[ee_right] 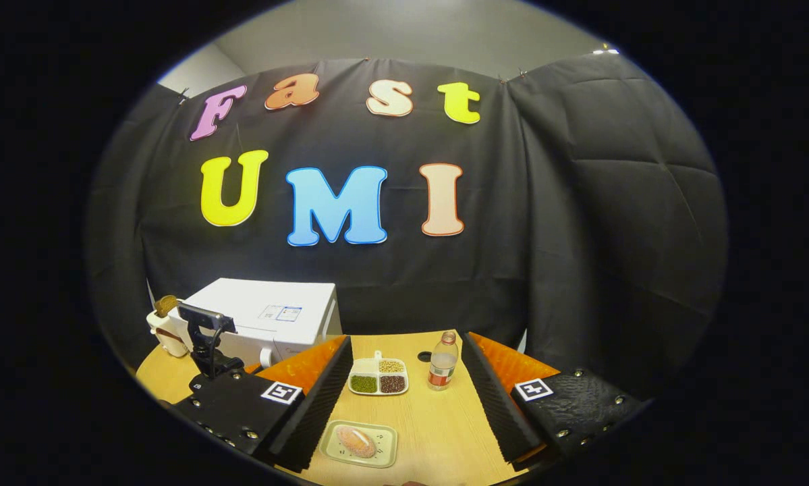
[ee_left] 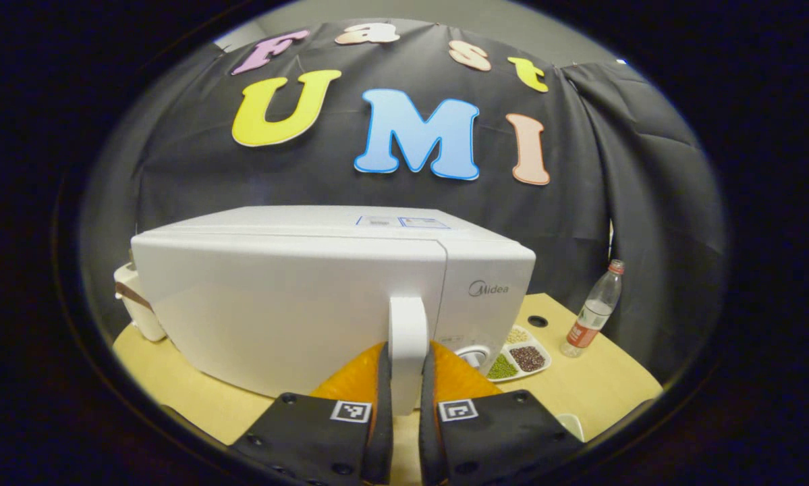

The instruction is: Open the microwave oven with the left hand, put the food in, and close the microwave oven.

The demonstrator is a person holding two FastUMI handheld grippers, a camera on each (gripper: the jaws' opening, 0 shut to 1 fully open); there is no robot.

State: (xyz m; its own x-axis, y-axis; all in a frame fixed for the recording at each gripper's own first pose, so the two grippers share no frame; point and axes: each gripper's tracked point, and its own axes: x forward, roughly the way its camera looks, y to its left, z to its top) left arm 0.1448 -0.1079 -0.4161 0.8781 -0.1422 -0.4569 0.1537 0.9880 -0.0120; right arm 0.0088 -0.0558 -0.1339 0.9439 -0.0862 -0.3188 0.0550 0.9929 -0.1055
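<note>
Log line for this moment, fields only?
stage: door opening | left gripper: shut on door handle | microwave: closed | right gripper: open, over bread tray

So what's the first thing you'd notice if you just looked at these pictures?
The big white microwave on the wooden table, door shut, with the left gripper closed on its upright door handle. Next, in the right gripper view, the open right gripper over a bread roll on a small tray, with a divided dish of beans and a water bottle behind.
</note>
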